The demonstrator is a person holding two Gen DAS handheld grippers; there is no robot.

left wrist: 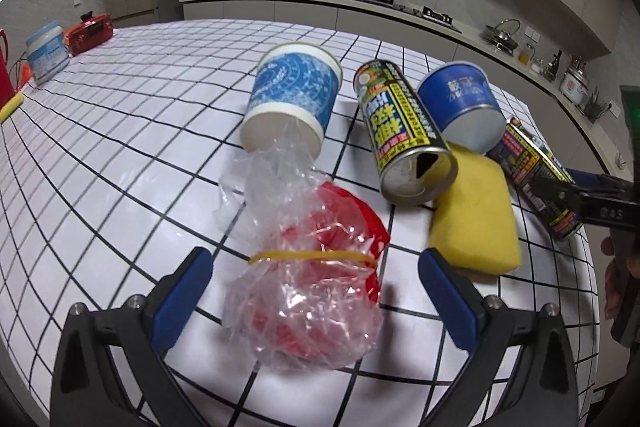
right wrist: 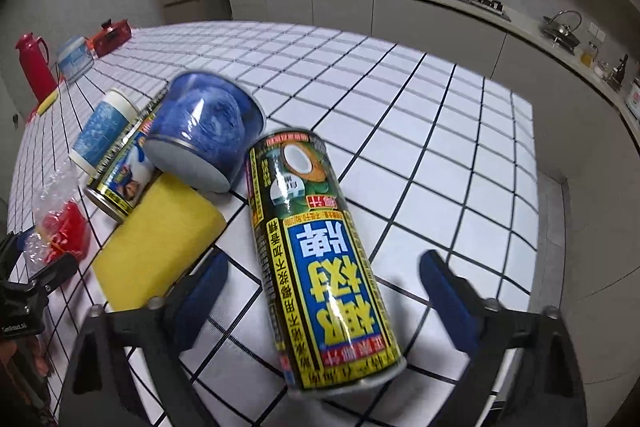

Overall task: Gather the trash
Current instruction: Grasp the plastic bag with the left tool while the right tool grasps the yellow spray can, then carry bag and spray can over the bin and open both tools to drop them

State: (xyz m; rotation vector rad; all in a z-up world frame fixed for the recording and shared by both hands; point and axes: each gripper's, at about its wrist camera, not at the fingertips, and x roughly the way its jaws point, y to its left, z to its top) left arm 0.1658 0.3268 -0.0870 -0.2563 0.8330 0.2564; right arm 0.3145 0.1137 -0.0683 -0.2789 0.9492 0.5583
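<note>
Lying sideways, yellow-black printed can (right wrist: 320,259)

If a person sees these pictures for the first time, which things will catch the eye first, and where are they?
A can lies on its side between the open right tool's fingers, untouched. A clear bag with red inside, tied by a yellow band, lies between the open left tool's fingers. Between them, a yellow sponge rests on the checked table, beside tipped cups.

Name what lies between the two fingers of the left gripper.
The left wrist view shows a clear plastic bag with red contents, bound by a yellow rubber band, lying between the open left gripper's fingers, untouched.
</note>
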